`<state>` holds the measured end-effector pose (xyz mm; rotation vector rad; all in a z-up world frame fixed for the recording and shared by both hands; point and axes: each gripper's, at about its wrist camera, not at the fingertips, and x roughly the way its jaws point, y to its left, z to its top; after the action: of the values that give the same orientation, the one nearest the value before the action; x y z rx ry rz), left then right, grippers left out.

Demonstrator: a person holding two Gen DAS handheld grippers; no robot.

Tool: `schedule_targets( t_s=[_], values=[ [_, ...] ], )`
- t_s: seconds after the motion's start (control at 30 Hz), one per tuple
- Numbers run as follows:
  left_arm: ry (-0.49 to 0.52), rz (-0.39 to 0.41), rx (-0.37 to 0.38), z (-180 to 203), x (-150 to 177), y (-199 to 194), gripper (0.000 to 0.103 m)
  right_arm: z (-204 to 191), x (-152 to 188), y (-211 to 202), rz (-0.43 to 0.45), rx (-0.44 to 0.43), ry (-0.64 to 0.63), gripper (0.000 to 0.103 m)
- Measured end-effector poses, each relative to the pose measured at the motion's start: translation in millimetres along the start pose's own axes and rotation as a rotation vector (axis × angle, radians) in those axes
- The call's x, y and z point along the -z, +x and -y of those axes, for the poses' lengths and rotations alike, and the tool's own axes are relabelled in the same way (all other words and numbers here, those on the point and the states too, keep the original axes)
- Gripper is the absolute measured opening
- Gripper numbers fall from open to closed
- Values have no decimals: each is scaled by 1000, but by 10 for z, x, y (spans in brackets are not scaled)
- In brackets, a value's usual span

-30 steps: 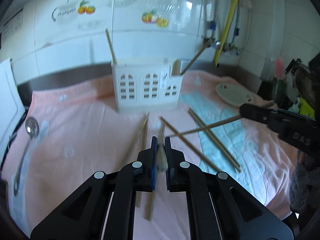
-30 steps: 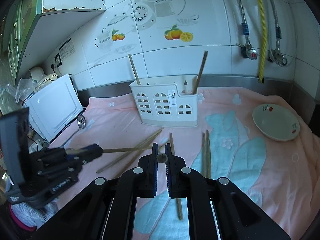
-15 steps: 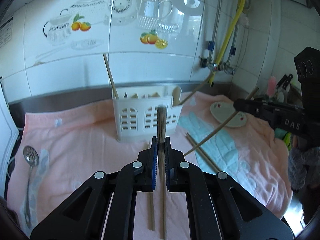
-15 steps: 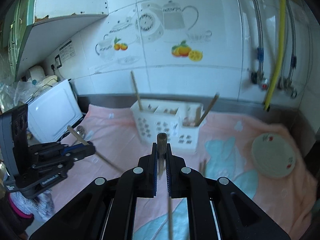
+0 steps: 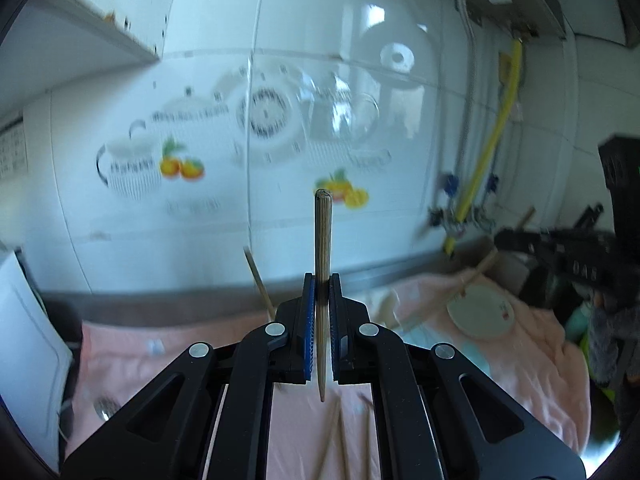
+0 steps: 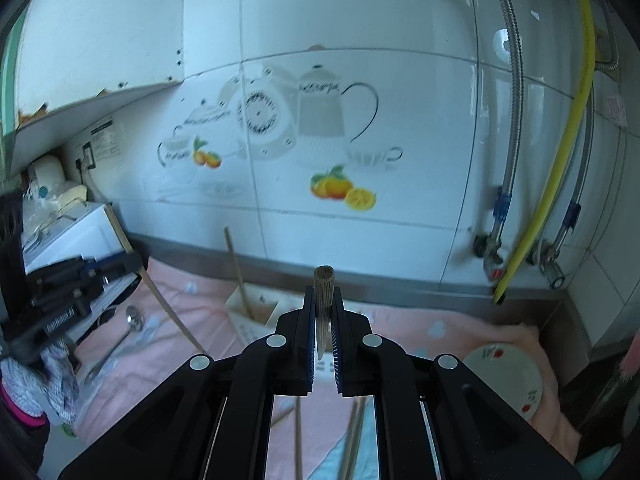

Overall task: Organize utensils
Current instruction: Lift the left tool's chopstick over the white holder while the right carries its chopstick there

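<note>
My left gripper [image 5: 320,280] is shut on a wooden chopstick [image 5: 322,240] held upright, raised above the pink towel [image 5: 120,352]. My right gripper [image 6: 324,296] is shut on another chopstick [image 6: 324,280], its thick end up. The white utensil holder [image 6: 250,316] stands just beyond the right gripper, with one chopstick [image 6: 236,264] leaning in it; in the left wrist view it is hidden behind the gripper. Loose chopsticks [image 5: 332,436] lie on the towel below. The other gripper shows at the right in the left wrist view [image 5: 560,248] and at the left in the right wrist view [image 6: 80,280].
A white plate [image 6: 504,380] lies on the towel at the right. A metal ladle [image 6: 120,336] lies at the left. A white appliance [image 6: 68,232] stands at the left edge. Tiled wall, pipes and a yellow hose [image 6: 560,160] stand behind.
Both grippers have risen from the towel, each carrying a chopstick, and tilted upward; the views now face the wall. The right gripper has moved closer to the holder.
</note>
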<state>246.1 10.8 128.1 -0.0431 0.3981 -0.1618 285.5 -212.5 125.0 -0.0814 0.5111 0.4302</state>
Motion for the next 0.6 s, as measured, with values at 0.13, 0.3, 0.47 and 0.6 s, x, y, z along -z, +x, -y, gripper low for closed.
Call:
schedule_targets(
  t_s=[0.13,0.3,0.47,0.6],
  values=[
    [18,59,-47,-29,-246,116,5,51,-123,127,3,16,5,7],
    [-32,71,-67,-169,-361,380,5,83,-137,343,-10,32,0,7],
    [-90,46,-87,-337,-252,645,5,101,-30,576,-54,27,4,7],
    [-144,-5,-86,-503,-110,846,5,119,58,706,-84,26,5,7]
  ],
)
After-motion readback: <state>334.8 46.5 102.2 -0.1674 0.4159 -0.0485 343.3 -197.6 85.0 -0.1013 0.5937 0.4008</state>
